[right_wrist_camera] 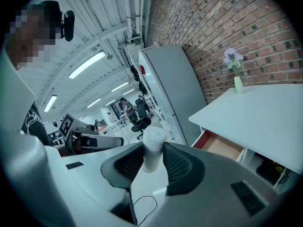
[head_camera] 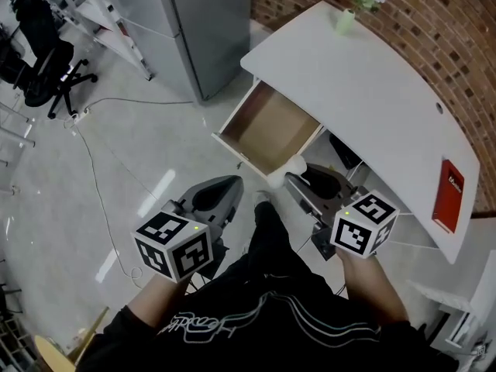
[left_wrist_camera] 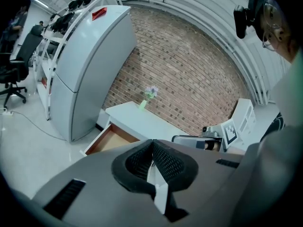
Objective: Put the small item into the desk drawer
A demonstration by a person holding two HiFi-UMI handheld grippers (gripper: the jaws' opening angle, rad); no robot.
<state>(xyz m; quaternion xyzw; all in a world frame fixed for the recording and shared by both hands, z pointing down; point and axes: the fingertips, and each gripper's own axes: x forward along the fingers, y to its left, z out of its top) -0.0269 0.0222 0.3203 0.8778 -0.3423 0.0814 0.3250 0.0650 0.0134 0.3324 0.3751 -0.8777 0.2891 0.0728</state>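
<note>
Right, starting at the far left, an office chair (head_camera: 46, 72) and a tall grey cabinet (head_camera: 194, 22) stand well apart from me on the floor, neither in the way. My left gripper (left_wrist_camera: 152, 148) has its jaws pressed together on nothing. I judge it hangs idle beside the other because the drawer (head_camera: 267, 126) stands pulled out from under the worktop (head_camera: 372, 91) and needs no second hand. The drawer's wooden bottom looks bare, so there is room anywhere inside. To the right of that, my right gripper (right_wrist_camera: 152, 162) is clamped on the small item (right_wrist_camera: 154, 138), a white cylinder held upright with its top standing above the pads. That grip low on its body should let me set it down on its base without tipping. In the head view the item sits just short of the drawer's near front corner, not yet over the opening. Further right, the worktop carries a vase of flowers (head_camera: 346, 19) at its far end and a red book (head_camera: 450, 195) near its right edge, both well clear of my path.
</note>
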